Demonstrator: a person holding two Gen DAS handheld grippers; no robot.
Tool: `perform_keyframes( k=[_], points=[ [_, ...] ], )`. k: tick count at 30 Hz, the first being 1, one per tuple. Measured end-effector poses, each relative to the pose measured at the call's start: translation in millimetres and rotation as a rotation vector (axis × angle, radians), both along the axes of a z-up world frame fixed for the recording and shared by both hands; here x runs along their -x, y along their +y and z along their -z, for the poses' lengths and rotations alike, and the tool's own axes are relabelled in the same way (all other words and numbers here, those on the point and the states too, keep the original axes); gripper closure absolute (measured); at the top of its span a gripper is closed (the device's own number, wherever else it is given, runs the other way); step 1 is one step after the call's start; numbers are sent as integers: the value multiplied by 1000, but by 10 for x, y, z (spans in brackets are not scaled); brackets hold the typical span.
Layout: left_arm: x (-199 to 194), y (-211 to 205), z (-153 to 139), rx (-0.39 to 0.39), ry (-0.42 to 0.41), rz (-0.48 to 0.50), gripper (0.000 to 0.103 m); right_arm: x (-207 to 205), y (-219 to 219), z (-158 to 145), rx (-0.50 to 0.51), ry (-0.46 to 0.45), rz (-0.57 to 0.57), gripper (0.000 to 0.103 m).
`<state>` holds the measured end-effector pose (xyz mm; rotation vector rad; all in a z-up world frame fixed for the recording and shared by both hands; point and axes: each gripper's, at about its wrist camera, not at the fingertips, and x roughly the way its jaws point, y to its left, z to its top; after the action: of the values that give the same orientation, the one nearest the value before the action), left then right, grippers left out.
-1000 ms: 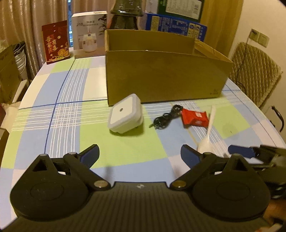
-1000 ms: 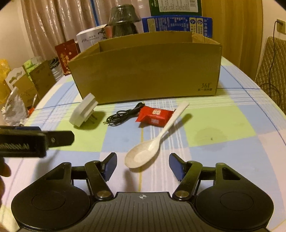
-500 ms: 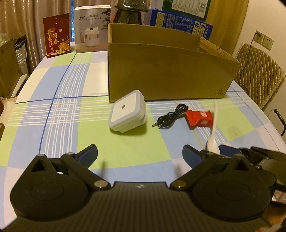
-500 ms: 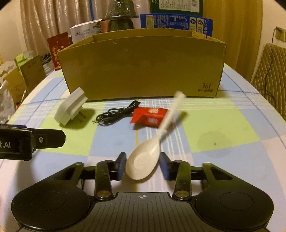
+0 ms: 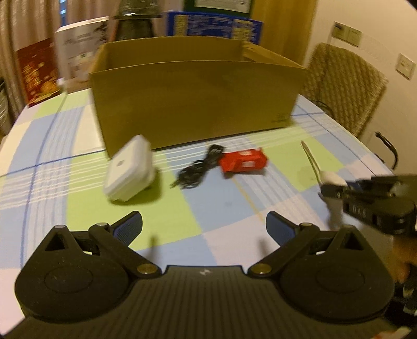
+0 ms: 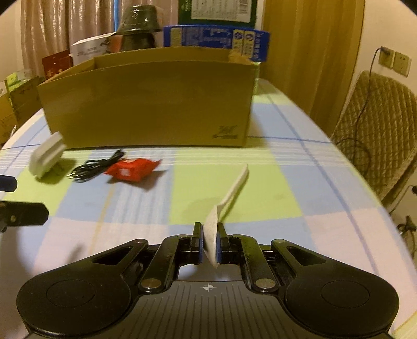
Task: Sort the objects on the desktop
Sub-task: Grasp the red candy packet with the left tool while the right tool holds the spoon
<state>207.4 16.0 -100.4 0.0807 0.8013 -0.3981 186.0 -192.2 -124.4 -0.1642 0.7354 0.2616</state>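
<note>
My right gripper [image 6: 209, 241] is shut on the bowl of a white plastic spoon [image 6: 229, 198], held edge-up above the table with its handle pointing forward. The spoon [image 5: 331, 182] and right gripper [image 5: 336, 189] also show at the right of the left wrist view. My left gripper [image 5: 204, 226] is open and empty above the table. Ahead of it lie a white plug adapter [image 5: 129, 169], a coiled black cable [image 5: 198, 170] and a red packet [image 5: 243, 163]. An open cardboard box [image 5: 195, 99] stands behind them; they also show in the right wrist view: adapter [image 6: 47, 155], cable [image 6: 95, 167], packet [image 6: 131, 169], box [image 6: 148, 104].
The table has a checked cloth [image 6: 273, 187]. Behind the box stand a white carton [image 5: 80, 52], a red card [image 5: 37, 70], a blue box [image 5: 213, 24] and a dark lampshade-like object [image 6: 138, 23]. A wicker chair [image 6: 378, 135] stands at the right.
My right gripper closed on the spoon's bowl and lifted it off the table, turning it on edge and moving right. My left gripper stayed open and swung slightly.
</note>
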Motion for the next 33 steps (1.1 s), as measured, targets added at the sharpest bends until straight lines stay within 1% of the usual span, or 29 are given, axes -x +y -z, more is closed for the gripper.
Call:
perform_keyframes(
  k=[3, 6, 8, 11, 14, 18, 20, 23, 27, 29, 30, 31, 32, 33],
  points=[
    [-22, -164, 26, -14, -17, 56, 4, -26, -68, -13, 17, -17, 0, 98],
    [-75, -313, 45, -42, -40, 86, 4, -41, -78, -7, 22, -25, -8, 98],
    [-139, -398, 58, -49, -52, 94, 5, -45, -82, -5, 27, -35, -16, 98],
    [-238, -488, 84, -57, -60, 97, 8, -100, -101, -7, 35, -45, -16, 98],
    [-347, -576, 132, -57, -46, 84, 10, -181, -146, -5, 28, -44, 2, 98],
    [-498, -669, 198, -5, -5, 62, 14, -279, -182, -34, 12, -39, 13, 98],
    [-572, -723, 227, 11, 10, 51, 14, -312, -186, -40, 9, -37, 8, 98],
    [-689, -797, 261, 20, 27, 20, 14, -340, -192, -32, 17, -37, 2, 98],
    [-826, -847, 300, 14, 32, -16, 15, -349, -207, -12, 13, -30, 7, 98],
    [-873, -872, 323, 3, 40, -22, 24, -350, -213, -16, 8, -29, 9, 98],
    [-895, -887, 344, -3, 52, -22, 34, -349, -212, -17, 7, -29, 9, 98],
    [-903, -892, 362, -13, 56, -24, 42, -345, -211, -18, 7, -29, 8, 98],
    [-890, -906, 363, -35, 44, -27, 46, -341, -212, -17, 9, -29, 6, 98],
    [-873, -914, 355, -51, 39, -24, 54, -334, -212, -21, 11, -30, 2, 98]
  ],
)
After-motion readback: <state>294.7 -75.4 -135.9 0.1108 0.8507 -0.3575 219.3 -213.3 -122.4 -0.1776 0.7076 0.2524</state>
